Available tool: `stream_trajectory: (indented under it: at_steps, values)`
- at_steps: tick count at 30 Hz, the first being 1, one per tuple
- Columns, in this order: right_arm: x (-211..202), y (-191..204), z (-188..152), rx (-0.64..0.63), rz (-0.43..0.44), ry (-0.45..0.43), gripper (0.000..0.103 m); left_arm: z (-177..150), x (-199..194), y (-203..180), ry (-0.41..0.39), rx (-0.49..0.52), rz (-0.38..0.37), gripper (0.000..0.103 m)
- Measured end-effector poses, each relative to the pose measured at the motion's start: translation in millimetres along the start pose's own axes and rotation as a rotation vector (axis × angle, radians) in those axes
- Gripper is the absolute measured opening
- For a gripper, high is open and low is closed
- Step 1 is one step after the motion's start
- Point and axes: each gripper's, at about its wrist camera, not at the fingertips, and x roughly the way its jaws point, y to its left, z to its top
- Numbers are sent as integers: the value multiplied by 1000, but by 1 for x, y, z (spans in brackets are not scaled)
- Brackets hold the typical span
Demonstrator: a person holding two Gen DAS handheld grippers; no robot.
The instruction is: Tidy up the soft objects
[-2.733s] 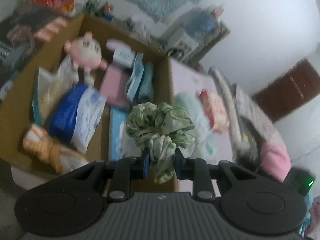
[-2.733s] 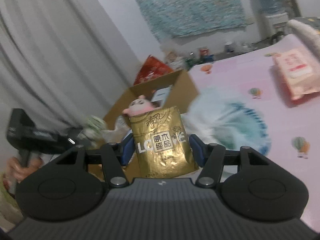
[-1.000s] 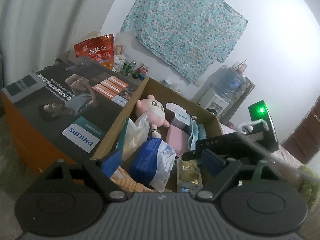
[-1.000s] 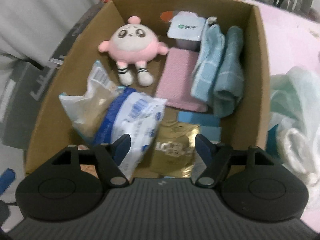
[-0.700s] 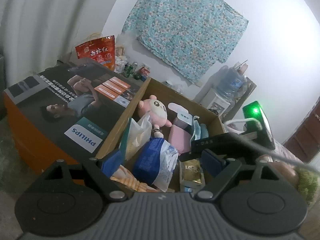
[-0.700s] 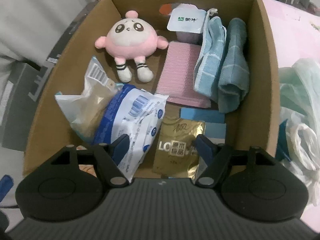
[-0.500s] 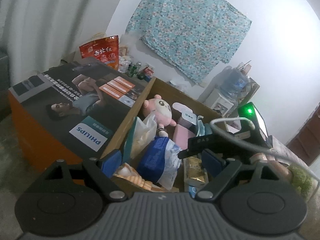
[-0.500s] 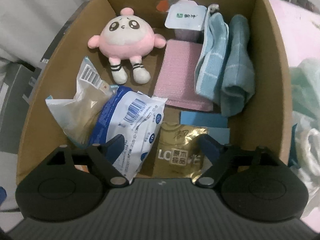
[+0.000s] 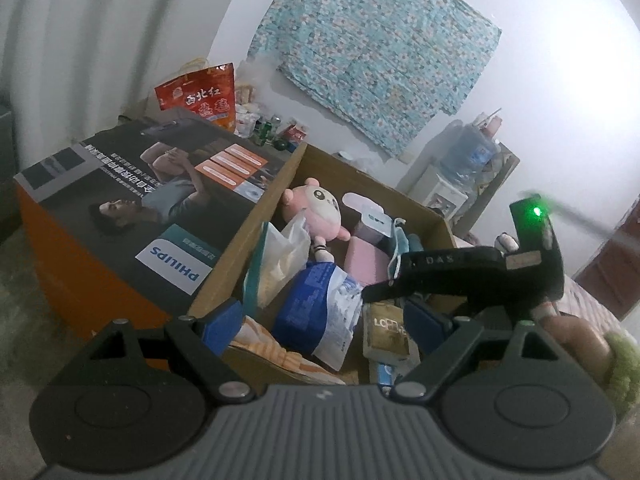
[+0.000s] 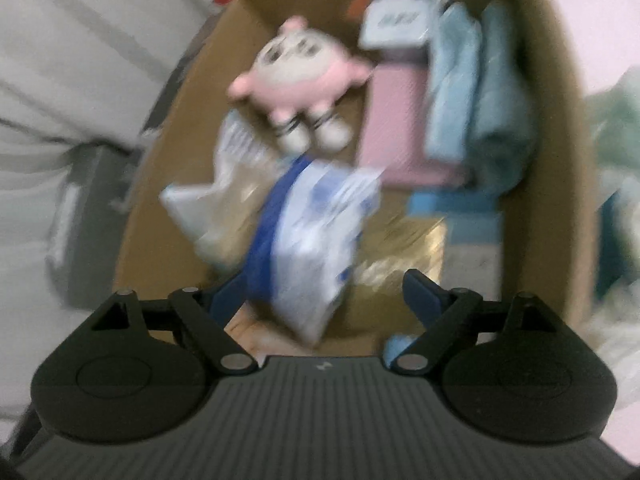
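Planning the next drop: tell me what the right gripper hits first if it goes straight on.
Probably the blue-and-white pack in the cardboard box, lying between the open right gripper's fingers; blur leaves depth unclear.

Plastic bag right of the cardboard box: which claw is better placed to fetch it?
Right, probably. The right claw is open, empty, above the cardboard box; the plastic bag lies beside its right wall. The left claw, open too, sits at the opposite side.

A brown cardboard box (image 10: 556, 128) stood open and held the soft things. A pink round plush toy (image 10: 298, 76) lay near its far wall. Two blue towels (image 10: 476, 92) lay folded along the right wall. A blue and white pack (image 10: 304, 236) and a gold pack (image 9: 386, 330) lay by the near wall.
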Motion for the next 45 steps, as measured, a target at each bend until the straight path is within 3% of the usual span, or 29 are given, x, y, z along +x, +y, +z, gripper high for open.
stream_trajectory:
  at_steps: [5, 9, 19, 24, 29, 31, 34, 40, 45]
  values:
    - [18, -5, 15, 30, -73, -16, 86, -1, -1, -1, -1, 1, 3, 89]
    - [29, 0, 18, 14, -94, -30, 95, -1, -4, -2, -4, 1, 13, 89]
    - [13, 0, 1, 29, 136, 56, 95, -3, 3, -5, 23, 8, 11, 90]
    - [-24, -13, -9, 13, 247, -35, 95, -5, -1, -10, 20, 35, 14, 95]
    - [-83, -38, -27, -20, 291, -219, 97, -5, -3, -22, 14, 89, 10, 100]
    - [-103, -50, -37, -25, 262, -306, 102, -5, -3, -27, 10, 117, 8, 102]
    - [-128, -63, -59, -68, 146, -439, 102, -6, -5, -37, 0, 162, 15, 103]
    - [-147, -74, -97, -85, -99, -585, 102, -6, -6, -51, -11, 216, 25, 103]
    - [-151, -71, -141, -123, -337, -748, 102, -6, -2, -72, -4, 285, 125, 103]
